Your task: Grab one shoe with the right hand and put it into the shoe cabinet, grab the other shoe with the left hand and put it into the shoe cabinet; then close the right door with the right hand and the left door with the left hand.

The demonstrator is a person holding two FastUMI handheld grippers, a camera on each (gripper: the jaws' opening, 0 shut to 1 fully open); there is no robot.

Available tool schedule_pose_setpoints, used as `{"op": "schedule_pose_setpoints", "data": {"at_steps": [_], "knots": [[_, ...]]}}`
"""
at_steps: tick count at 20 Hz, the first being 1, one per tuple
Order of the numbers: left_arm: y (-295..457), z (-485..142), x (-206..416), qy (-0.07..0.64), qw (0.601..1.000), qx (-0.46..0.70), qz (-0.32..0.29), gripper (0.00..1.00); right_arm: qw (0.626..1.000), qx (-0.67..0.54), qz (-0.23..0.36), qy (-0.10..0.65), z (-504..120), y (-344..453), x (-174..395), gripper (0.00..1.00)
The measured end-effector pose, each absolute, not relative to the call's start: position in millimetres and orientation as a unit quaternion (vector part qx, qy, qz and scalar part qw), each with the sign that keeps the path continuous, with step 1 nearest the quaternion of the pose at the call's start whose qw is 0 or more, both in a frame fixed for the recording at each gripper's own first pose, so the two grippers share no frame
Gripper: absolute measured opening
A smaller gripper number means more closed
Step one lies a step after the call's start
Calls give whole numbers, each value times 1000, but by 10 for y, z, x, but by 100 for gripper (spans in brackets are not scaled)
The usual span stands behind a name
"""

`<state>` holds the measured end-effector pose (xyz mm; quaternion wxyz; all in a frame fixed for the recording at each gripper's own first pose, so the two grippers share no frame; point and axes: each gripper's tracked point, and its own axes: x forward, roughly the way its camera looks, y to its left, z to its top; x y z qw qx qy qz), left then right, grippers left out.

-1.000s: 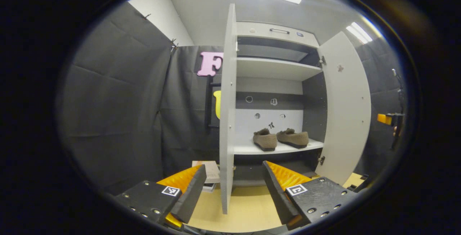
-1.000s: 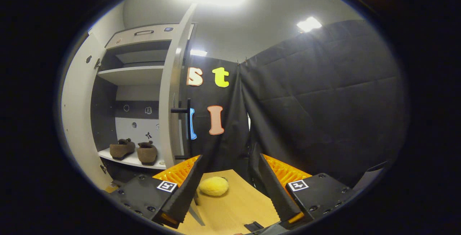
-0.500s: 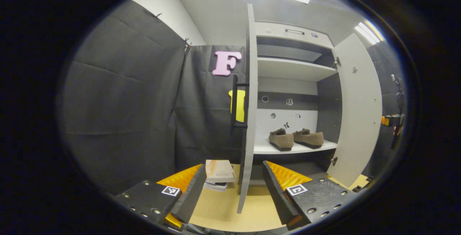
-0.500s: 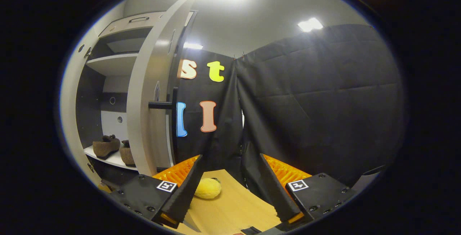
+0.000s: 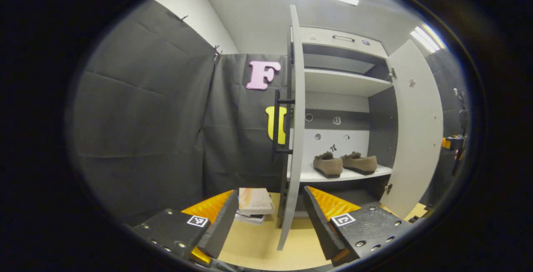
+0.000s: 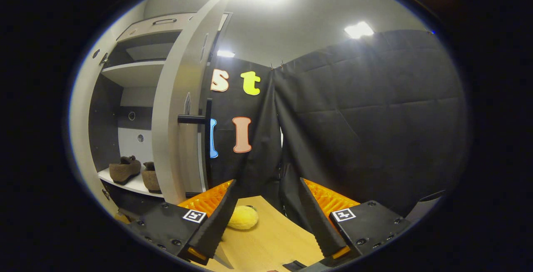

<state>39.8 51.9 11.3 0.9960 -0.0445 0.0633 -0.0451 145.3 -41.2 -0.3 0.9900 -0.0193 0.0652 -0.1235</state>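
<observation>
Two brown fuzzy shoes [image 5: 344, 164] sit side by side on the lower shelf [image 5: 354, 175] of the white shoe cabinet [image 5: 339, 76]. The same shoes [image 6: 132, 171] show low at the left of the right gripper view. Both doors stand open. The left door [image 5: 292, 130], seen edge-on with its black handle [image 5: 278, 124], rises between the fingers of my left gripper [image 5: 268, 222], which is open and holds nothing. The right door [image 6: 177, 109], with a black handle [image 6: 204, 120], stands just left of my right gripper [image 6: 266, 218], open and empty.
A small stack of books [image 5: 254, 205] lies on the wooden table [image 5: 258, 243] left of the left door. A yellow plush ball [image 6: 243, 218] rests on the table [image 6: 270, 238] between the right gripper's fingers. The other gripper [image 5: 452, 143] shows far right behind the open right door [image 5: 416, 126].
My left gripper has shifted left, so the left door's edge and shoes slid right in its view. My right gripper swung right and nearer the right door, which now hides part of the shoes.
</observation>
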Motion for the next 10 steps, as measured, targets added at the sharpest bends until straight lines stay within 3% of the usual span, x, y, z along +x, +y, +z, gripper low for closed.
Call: {"op": "schedule_pose_setpoints", "data": {"at_steps": [1,2,3,4,6,9,10], "knots": [[536,99,409,64,996,-46,-45,91,991,-20,-118,65,1,-360,1443,89],[542,88,419,66,996,-48,-45,91,992,-21,-111,64,5,-306,1437,94],[544,79,418,67,995,-51,-45,91,992,-20,-102,64,9,-240,1431,89],[547,80,413,68,995,-54,-45,91,993,-19,-93,63,14,-156,1409,94],[572,68,409,68,995,-57,-44,90,995,-21,-79,62,23,-8,1394,89],[617,74,366,69,995,-57,-41,90,996,-20,-63,61,37,170,1386,94],[639,87,353,68,995,-56,-39,90,996,-18,-58,60,33,215,1382,89]]}}
